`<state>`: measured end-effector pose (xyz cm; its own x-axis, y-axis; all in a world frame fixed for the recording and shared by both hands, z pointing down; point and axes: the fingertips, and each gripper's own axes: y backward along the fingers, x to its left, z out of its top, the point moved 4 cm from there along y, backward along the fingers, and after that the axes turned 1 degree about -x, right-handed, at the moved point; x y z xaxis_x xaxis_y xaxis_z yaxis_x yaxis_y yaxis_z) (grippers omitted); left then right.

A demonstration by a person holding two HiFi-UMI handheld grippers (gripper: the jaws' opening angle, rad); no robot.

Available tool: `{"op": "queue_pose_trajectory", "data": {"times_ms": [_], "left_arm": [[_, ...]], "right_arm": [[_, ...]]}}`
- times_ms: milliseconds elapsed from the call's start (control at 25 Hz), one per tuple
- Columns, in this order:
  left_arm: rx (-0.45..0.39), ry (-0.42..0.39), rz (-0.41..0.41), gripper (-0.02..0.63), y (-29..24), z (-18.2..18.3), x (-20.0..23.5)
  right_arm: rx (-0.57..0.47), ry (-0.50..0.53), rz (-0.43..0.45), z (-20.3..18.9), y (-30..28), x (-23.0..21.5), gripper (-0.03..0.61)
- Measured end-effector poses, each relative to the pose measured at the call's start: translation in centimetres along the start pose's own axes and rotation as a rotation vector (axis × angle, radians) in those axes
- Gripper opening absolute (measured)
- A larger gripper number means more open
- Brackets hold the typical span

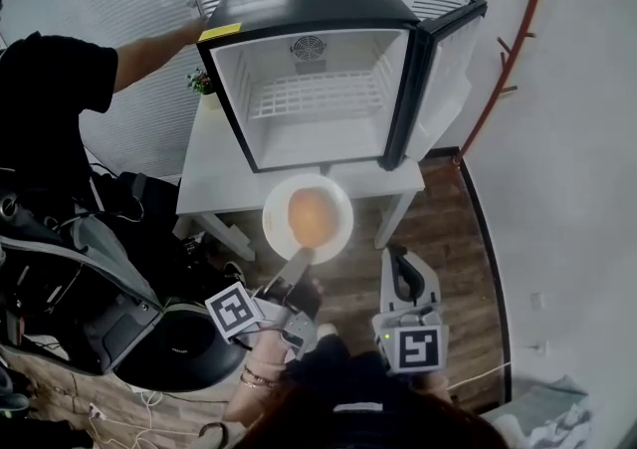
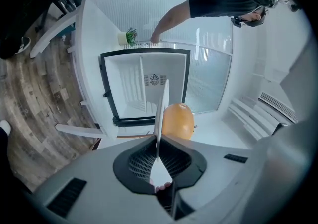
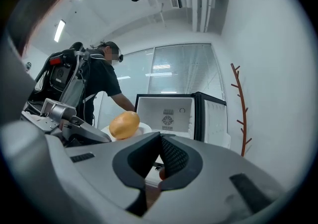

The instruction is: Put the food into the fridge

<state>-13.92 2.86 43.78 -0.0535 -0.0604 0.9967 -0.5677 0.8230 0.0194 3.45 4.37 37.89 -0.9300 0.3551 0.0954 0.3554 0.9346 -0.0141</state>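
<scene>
Orange food, one (one plate)

No word, brand or number can be read anywhere here; the fridge carries a small yellow label at its top front corner, print too small to make out; the cube on the left gripper shows a black-and-white square marker; the right gripper has its own on its cube, pattern only, no letters.
</scene>
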Motion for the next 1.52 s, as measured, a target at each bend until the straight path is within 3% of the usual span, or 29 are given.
{"op": "queue_pose_trajectory", "data": {"times_ms": [480, 840, 1520], "left_arm": [[0.017, 0.021, -0.016, 0.015, -1.0, 1.9, 0.3], [-0.015, 0.019, -0.016, 0.015, -2.4, 3.1, 0.2], [-0.043, -0.002, -0.005, 0.015, -9.9, 7.2, 0.1]], "right_arm": [[0.007, 0.018, -0.010, 0.4, -1.6, 0.7, -0.002], [-0.014, 0.022, 0.018, 0.9, -3.6, 0.2, -0.002], [-0.008, 0.005, 0.058, 0.5, -11.1, -3.7, -0.002]]}}
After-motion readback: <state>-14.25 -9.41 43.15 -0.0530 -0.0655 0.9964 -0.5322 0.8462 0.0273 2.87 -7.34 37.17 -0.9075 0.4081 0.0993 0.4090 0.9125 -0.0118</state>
